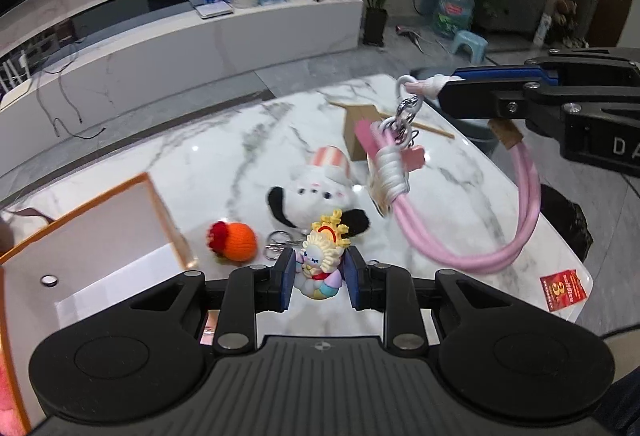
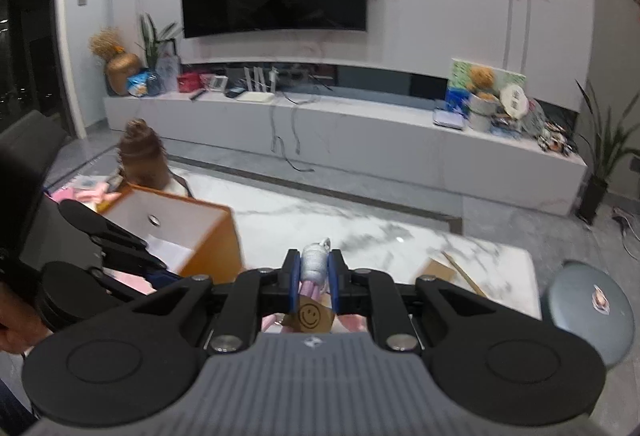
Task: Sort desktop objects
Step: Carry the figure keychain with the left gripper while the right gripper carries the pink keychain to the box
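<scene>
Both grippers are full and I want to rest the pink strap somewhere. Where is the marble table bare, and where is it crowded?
Bare marble lies beyond the orange box, left of the plush dog; more between the strap and red card. Crowded: the knitted orange ball, key rings, dog and figurine.

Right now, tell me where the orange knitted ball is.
In the left wrist view, the orange knitted ball lies on the marble table, between the orange-edged box and the white plush dog.
</scene>
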`<state>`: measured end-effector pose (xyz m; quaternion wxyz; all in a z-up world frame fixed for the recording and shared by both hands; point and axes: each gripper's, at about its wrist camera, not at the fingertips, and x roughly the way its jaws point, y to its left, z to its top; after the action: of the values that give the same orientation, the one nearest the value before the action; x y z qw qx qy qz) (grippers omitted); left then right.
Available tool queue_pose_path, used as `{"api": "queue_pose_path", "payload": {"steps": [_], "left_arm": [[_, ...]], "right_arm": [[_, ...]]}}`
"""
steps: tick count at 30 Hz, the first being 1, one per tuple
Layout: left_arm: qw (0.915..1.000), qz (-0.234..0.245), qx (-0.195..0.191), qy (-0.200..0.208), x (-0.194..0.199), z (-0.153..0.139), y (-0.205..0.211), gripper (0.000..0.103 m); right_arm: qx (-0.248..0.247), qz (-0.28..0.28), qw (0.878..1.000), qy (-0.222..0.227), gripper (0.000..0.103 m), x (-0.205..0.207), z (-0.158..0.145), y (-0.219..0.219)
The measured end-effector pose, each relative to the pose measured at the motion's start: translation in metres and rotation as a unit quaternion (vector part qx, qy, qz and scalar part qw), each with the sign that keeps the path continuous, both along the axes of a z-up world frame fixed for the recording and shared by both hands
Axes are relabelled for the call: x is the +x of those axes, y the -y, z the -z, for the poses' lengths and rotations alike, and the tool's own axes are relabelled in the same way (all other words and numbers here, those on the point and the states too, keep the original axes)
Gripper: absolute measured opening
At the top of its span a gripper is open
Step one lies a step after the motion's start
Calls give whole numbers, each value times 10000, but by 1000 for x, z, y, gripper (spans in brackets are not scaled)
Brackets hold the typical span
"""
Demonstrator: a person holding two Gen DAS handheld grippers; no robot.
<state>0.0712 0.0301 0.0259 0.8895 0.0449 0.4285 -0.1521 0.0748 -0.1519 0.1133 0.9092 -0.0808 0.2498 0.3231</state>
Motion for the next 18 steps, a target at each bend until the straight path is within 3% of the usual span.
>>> {"api": "queue_pose_path", "payload": {"steps": [8,18], "left_arm": [[9974,-636,-244,234,-9,-22,-69,30],[9919,-1254,-210,57,-16,-7,-132,30]], "right_arm": [[281,-386,9985,268,15,-16,-26,-55],[326,-790,9958,325,15,-34,-29,-117]]}}
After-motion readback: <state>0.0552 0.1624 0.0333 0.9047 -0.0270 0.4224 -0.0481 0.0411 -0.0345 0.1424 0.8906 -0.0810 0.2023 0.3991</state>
